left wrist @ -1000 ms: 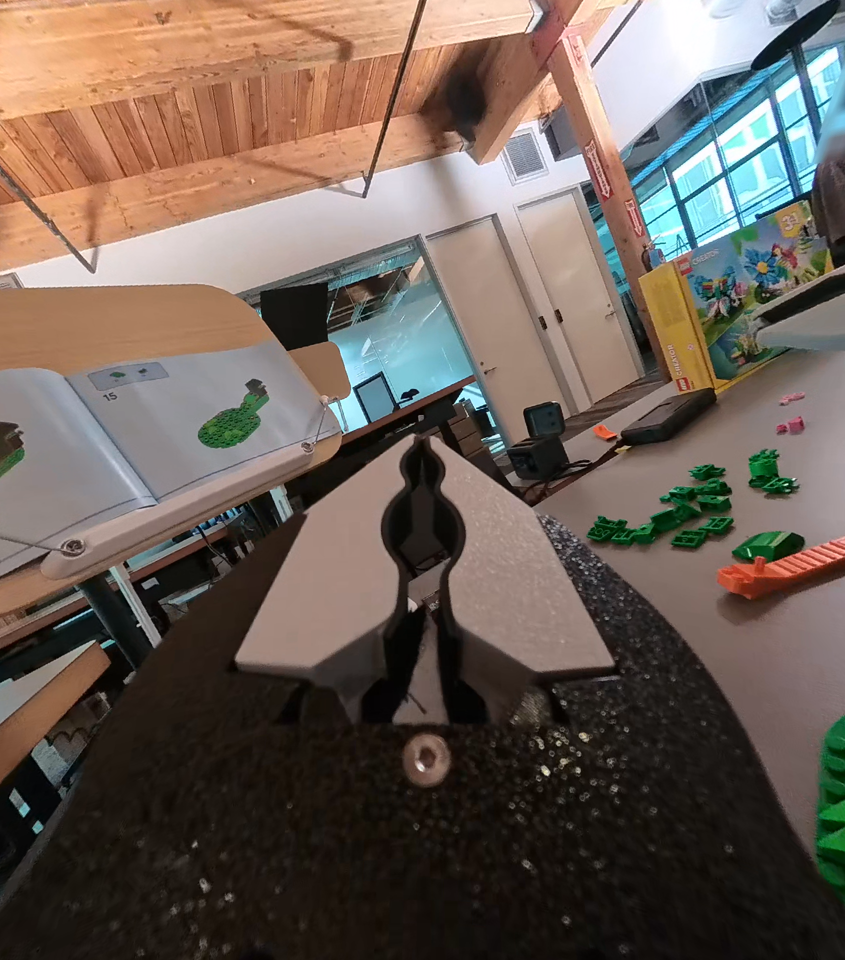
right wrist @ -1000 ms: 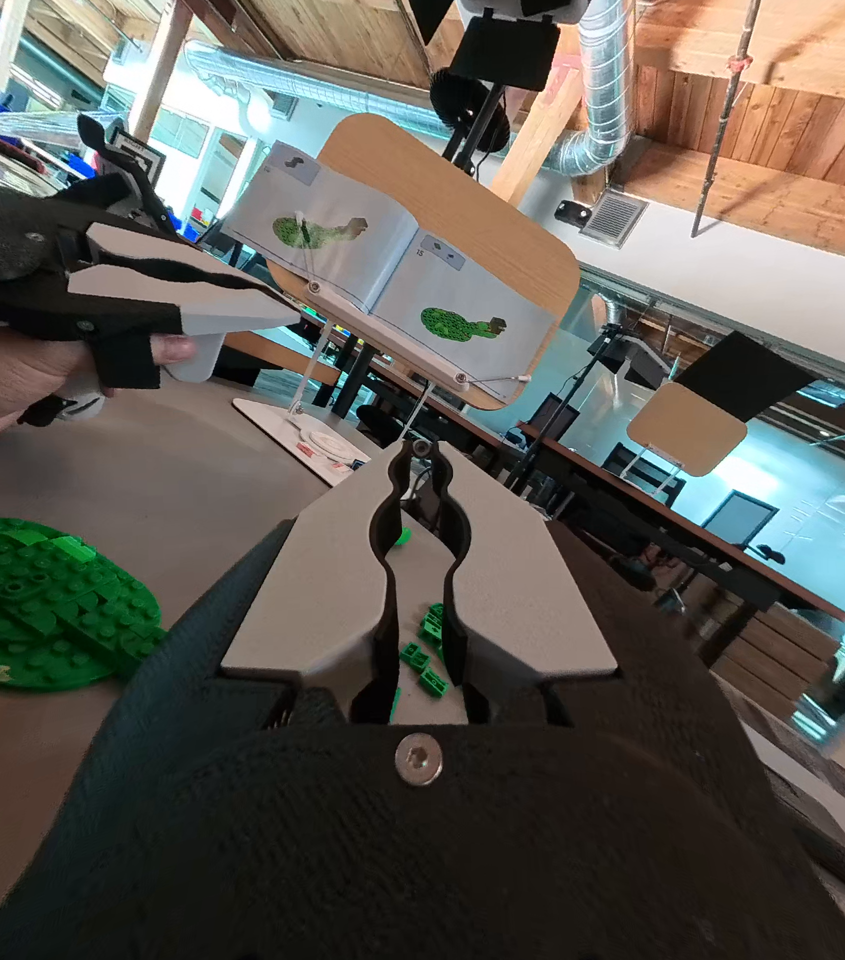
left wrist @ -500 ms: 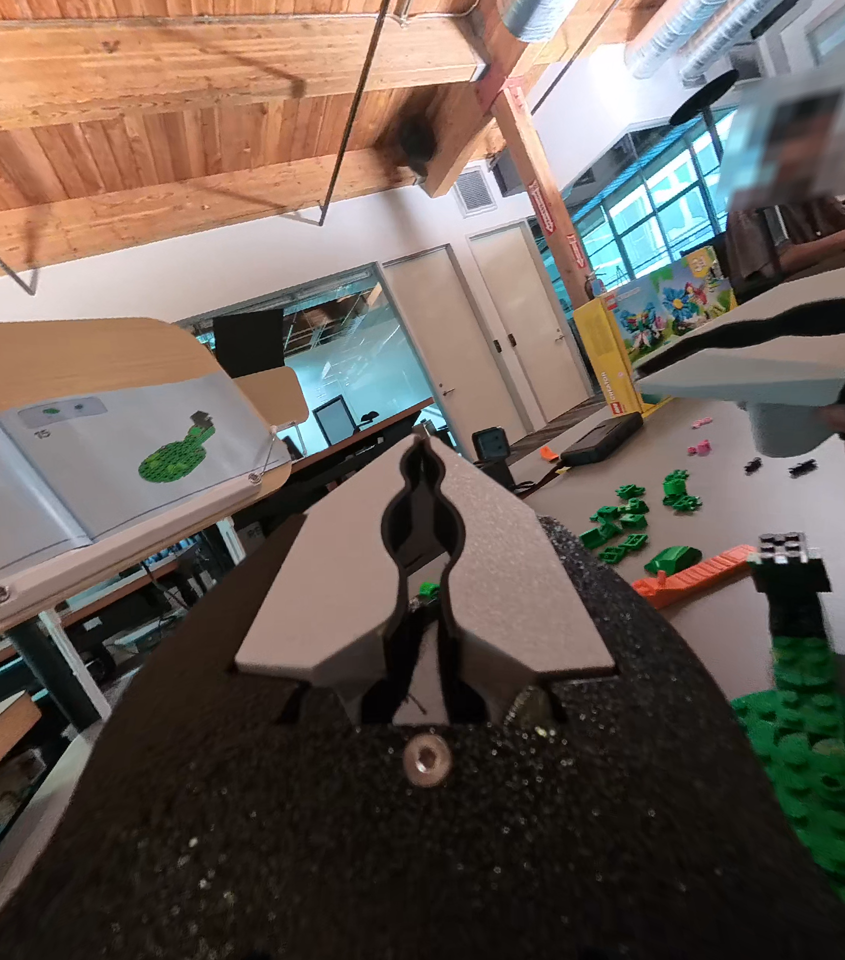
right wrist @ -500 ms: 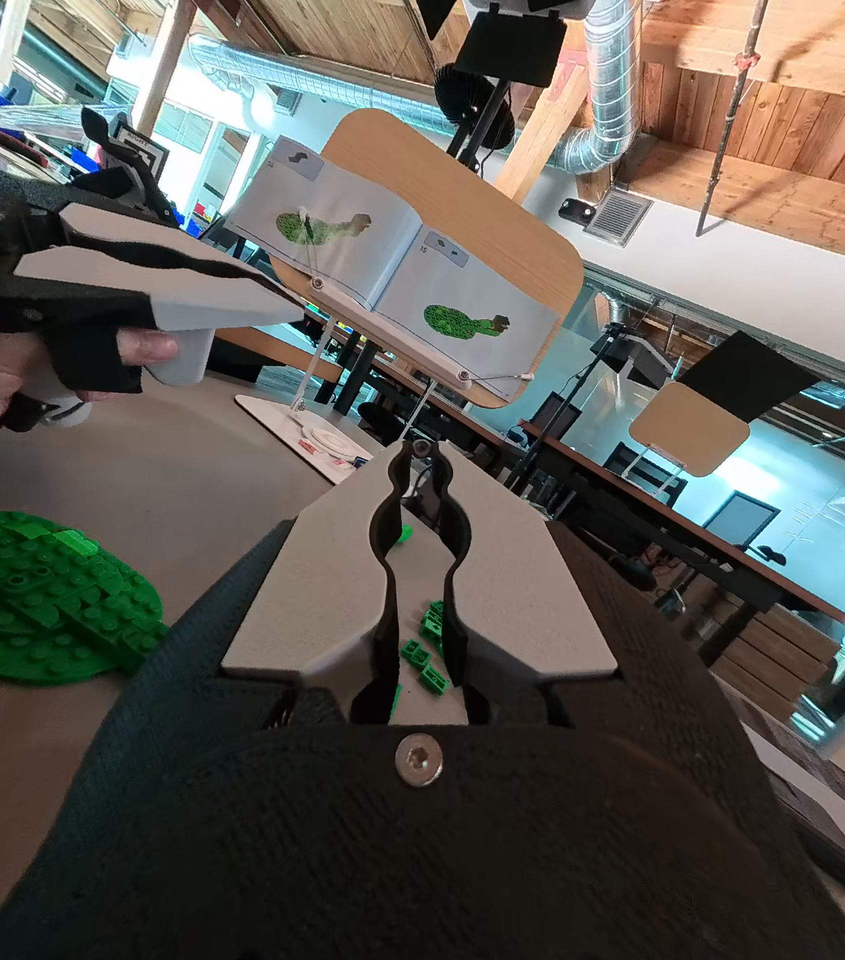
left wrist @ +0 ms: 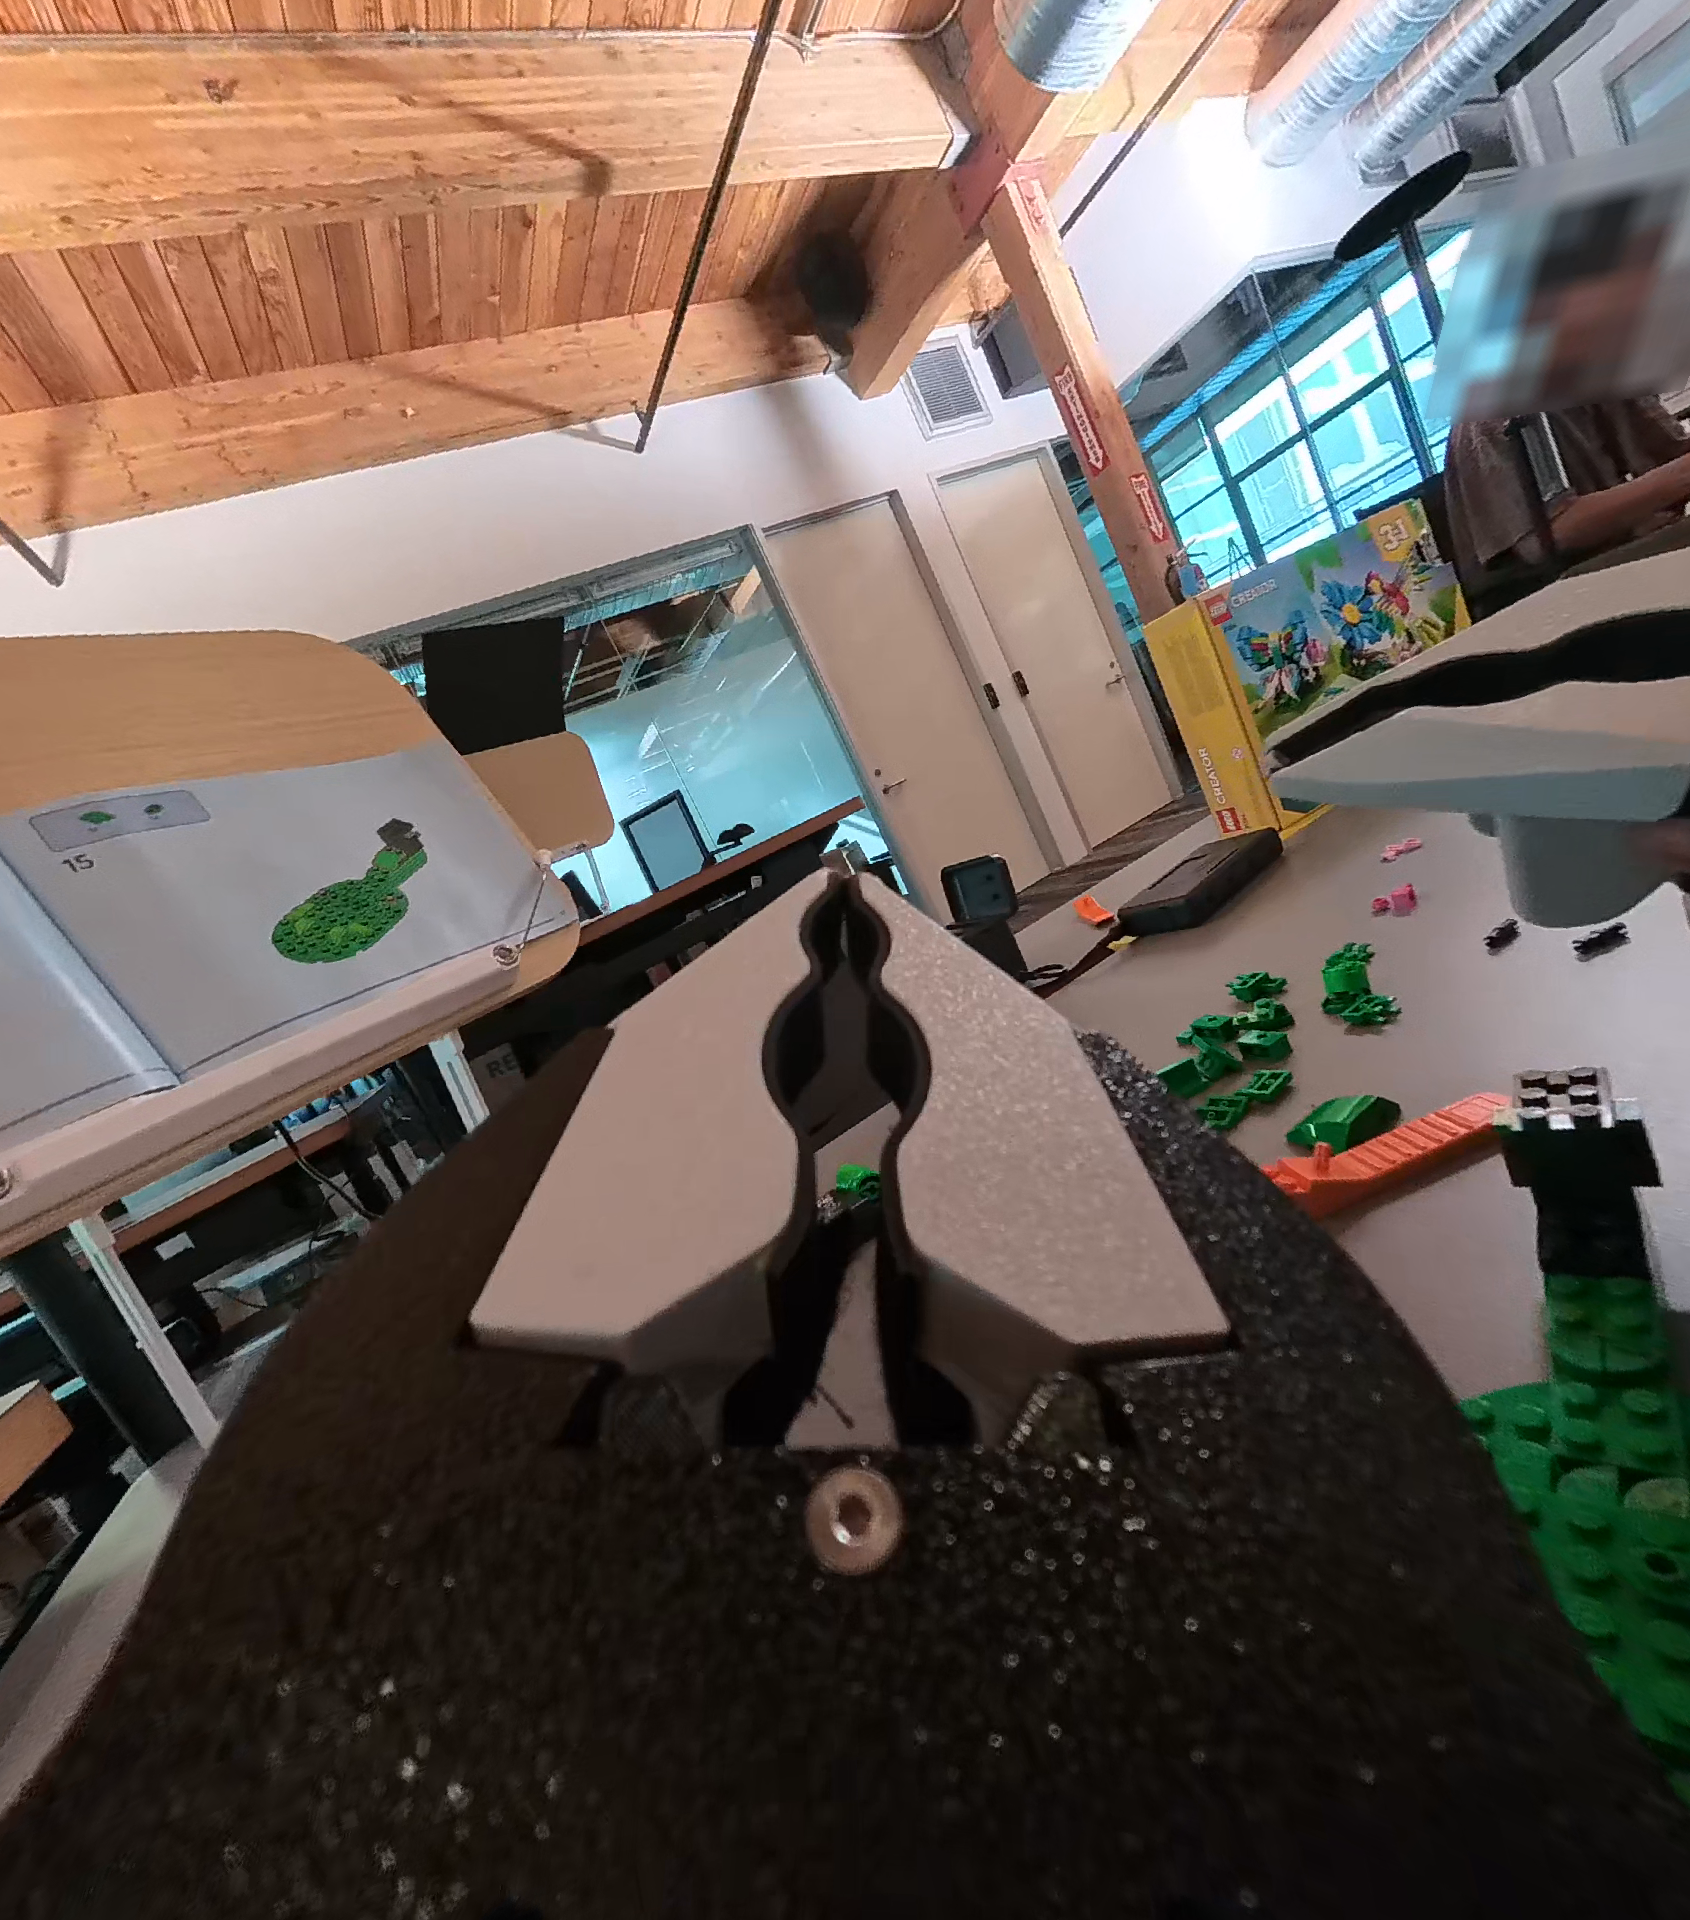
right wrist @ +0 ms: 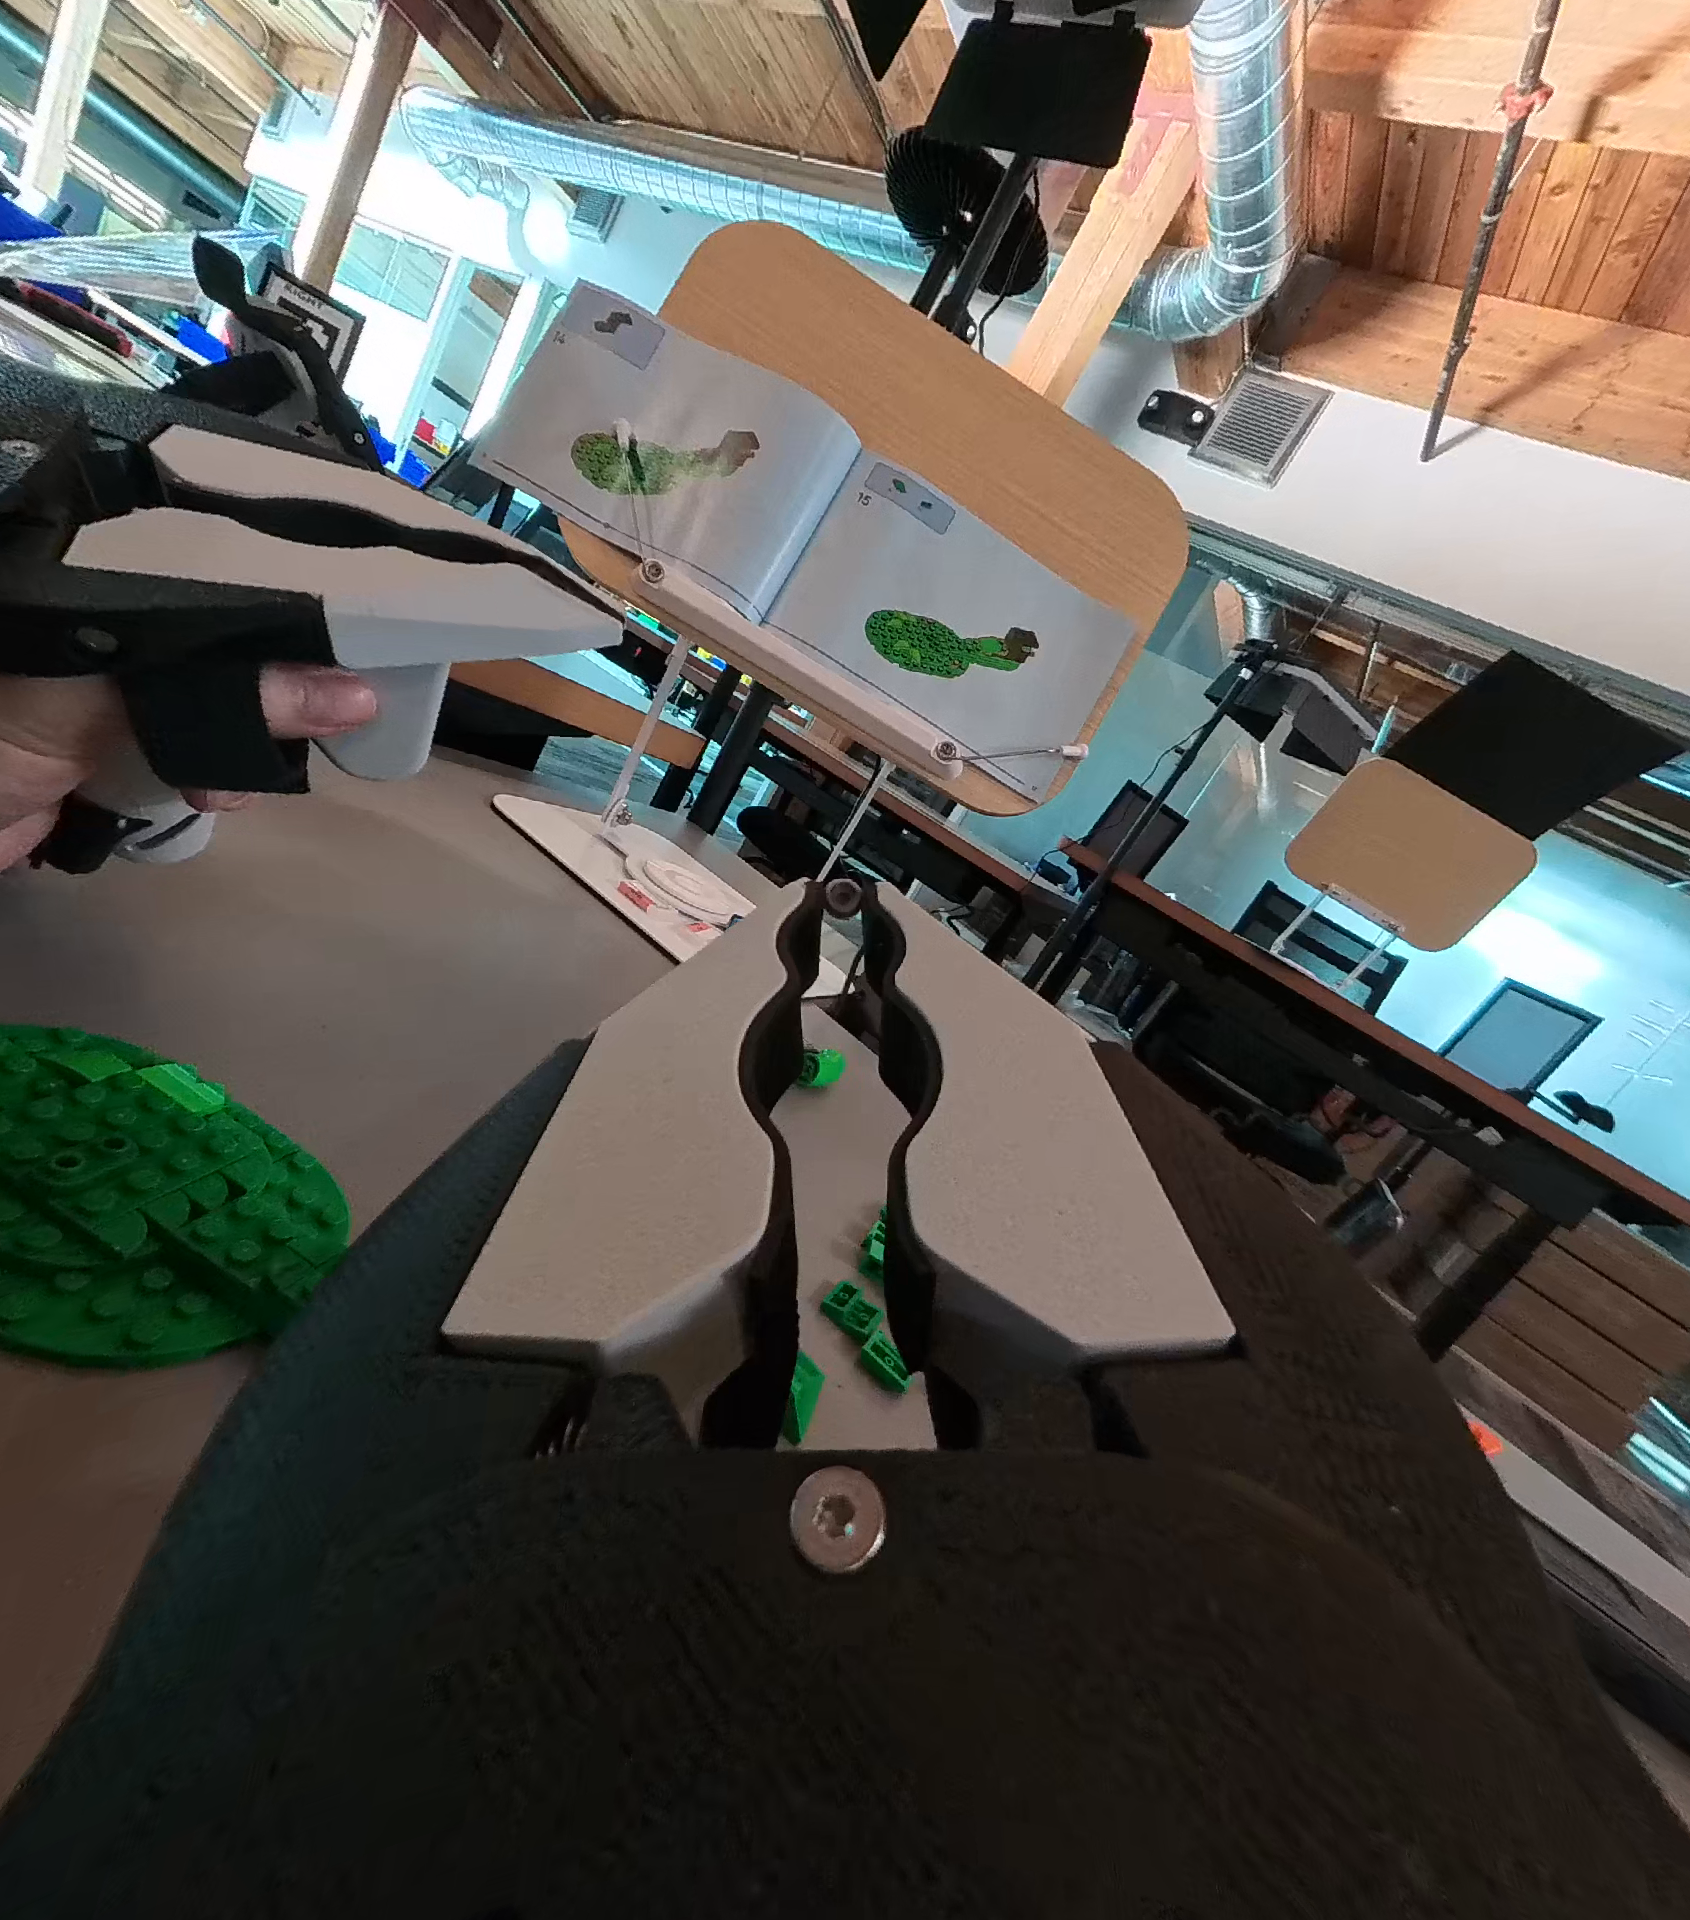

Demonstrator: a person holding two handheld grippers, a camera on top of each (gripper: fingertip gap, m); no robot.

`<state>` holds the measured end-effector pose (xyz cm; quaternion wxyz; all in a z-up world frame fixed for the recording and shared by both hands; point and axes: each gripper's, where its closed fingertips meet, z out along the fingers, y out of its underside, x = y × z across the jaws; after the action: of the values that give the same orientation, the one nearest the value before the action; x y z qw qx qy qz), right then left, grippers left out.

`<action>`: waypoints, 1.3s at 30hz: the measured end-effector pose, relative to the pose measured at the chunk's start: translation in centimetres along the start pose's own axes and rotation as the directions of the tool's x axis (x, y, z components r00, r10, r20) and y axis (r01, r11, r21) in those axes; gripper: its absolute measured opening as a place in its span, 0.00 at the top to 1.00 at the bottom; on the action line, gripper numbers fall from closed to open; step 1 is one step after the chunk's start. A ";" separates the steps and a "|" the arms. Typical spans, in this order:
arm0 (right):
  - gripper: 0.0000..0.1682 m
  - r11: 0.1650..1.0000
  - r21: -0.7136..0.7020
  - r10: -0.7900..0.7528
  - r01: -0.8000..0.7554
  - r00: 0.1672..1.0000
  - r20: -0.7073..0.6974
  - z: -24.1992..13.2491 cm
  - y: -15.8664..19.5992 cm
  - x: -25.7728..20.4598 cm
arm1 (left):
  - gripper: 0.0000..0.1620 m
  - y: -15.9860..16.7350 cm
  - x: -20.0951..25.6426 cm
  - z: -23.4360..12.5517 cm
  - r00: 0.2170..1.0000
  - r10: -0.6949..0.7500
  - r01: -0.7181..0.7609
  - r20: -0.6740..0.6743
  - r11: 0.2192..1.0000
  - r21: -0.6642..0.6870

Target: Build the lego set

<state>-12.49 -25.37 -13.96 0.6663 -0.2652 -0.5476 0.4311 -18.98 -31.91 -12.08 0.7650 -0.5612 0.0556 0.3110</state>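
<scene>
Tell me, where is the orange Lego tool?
In the left wrist view, the orange tool lies on the table's right side, between the loose green pieces and the green build.

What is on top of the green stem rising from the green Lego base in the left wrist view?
A black studded brick caps the stem, which rises from the green base. The left gripper's black body hides the base's near left part.

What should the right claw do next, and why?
Probably dip the right claw toward the loose green pieces on the table just ahead of it and open. Both claws look shut and empty, with the left claw raised too, while the green base lies untouched and the instruction booklet shows more green parts to add.
</scene>
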 end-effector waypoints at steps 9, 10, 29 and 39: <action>0.96 1.000 -0.011 0.024 -0.025 1.000 -0.010 -0.1 0.3 0.4 | 1.00 -0.1 0.4 0.0 1.000 0.018 -0.018 -0.013 1.000 0.002; 0.96 1.000 -0.010 0.024 -0.024 1.000 -0.010 -0.1 0.3 0.4 | 1.00 -0.1 0.3 0.0 1.000 0.014 -0.014 -0.013 1.000 0.000; 0.96 1.000 -0.011 0.029 -0.029 1.000 0.011 0.0 0.3 0.0 | 1.00 0.1 0.2 0.0 1.000 0.001 -0.001 -0.008 1.000 -0.005; 0.97 0.999 -0.018 0.033 -0.033 0.999 -0.012 -0.3 0.3 0.5 | 1.00 -0.1 0.1 -0.1 1.000 0.011 -0.011 -0.004 1.000 0.000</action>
<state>-12.30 -24.76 -14.06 0.6598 -0.2826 -0.5434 0.4354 -18.82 -31.99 -12.08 0.7631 -0.5615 0.0602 0.3143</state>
